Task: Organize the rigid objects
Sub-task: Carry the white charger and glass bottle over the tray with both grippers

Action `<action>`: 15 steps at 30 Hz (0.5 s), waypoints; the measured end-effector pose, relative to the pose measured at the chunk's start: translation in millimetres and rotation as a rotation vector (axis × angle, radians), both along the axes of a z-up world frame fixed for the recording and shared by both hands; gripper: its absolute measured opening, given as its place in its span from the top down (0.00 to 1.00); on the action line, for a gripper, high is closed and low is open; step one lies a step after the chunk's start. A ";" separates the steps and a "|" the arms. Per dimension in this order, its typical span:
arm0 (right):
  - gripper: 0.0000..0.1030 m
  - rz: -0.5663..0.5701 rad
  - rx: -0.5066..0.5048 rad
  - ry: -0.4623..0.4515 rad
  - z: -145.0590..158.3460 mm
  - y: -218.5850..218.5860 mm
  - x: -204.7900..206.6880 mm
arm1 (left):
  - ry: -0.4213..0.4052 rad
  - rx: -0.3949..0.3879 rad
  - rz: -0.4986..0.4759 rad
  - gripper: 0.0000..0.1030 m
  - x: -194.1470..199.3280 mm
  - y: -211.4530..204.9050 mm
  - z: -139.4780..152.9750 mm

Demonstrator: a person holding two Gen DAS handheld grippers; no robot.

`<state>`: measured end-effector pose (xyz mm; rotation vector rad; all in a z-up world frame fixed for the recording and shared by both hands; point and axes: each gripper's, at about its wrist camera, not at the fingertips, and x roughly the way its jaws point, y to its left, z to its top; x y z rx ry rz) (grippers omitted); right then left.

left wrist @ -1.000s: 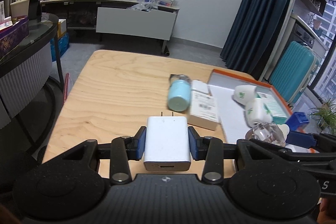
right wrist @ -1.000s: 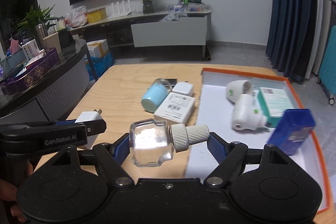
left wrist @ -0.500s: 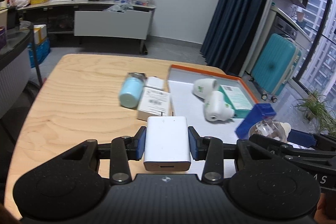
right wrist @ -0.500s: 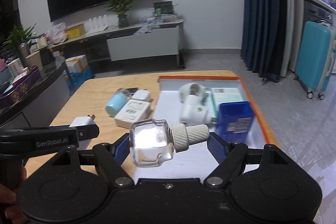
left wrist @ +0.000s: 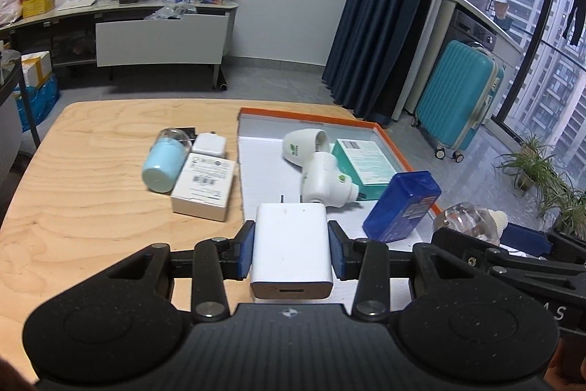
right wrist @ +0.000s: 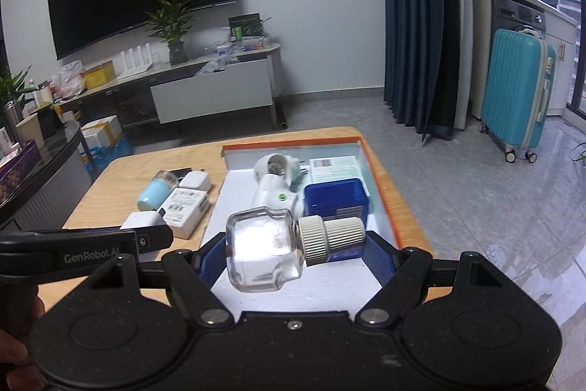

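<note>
My left gripper (left wrist: 292, 250) is shut on a white charger (left wrist: 292, 248), prongs pointing forward, held over the near edge of the orange-rimmed tray (left wrist: 388, 141). My right gripper (right wrist: 293, 250) is shut on a clear glass bottle (right wrist: 263, 250) with a ribbed white cap, lying sideways between the pads, above the tray (right wrist: 388, 185). In the tray lie two white plug-in devices (left wrist: 326, 182), a teal box (left wrist: 360, 162) and a blue box (left wrist: 403, 206). Left of the tray, on the wooden table (left wrist: 91, 200), lie a light-blue jar (left wrist: 164, 160), a white box (left wrist: 205, 182) and a small white adapter (left wrist: 208, 145).
Beyond the table's far right stand a dark-blue curtain (left wrist: 362, 17) and a turquoise suitcase (left wrist: 457, 94). A TV bench (left wrist: 157, 35) with clutter runs along the back wall. A dark round counter (right wrist: 36, 167) sits to the left. A hand (right wrist: 18, 347) holds the left gripper's handle.
Both grippers have swung rightward across the table with their loads. The charger went from over bare wood to over the tray's near edge; the bottle now hangs over the tray.
</note>
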<state>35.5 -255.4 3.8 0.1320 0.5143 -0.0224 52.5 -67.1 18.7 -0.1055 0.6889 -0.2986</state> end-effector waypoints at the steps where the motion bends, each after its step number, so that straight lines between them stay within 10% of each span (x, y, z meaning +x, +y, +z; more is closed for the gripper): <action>1: 0.11 -0.004 0.002 -0.001 0.0 -2.0 0.0 | 0.002 0.003 -0.002 0.60 0.4 -2.4 -0.2; 15: 0.11 -0.029 0.024 -0.029 5.0 -19.8 4.7 | 0.012 0.030 -0.032 0.60 8.7 -24.5 -1.0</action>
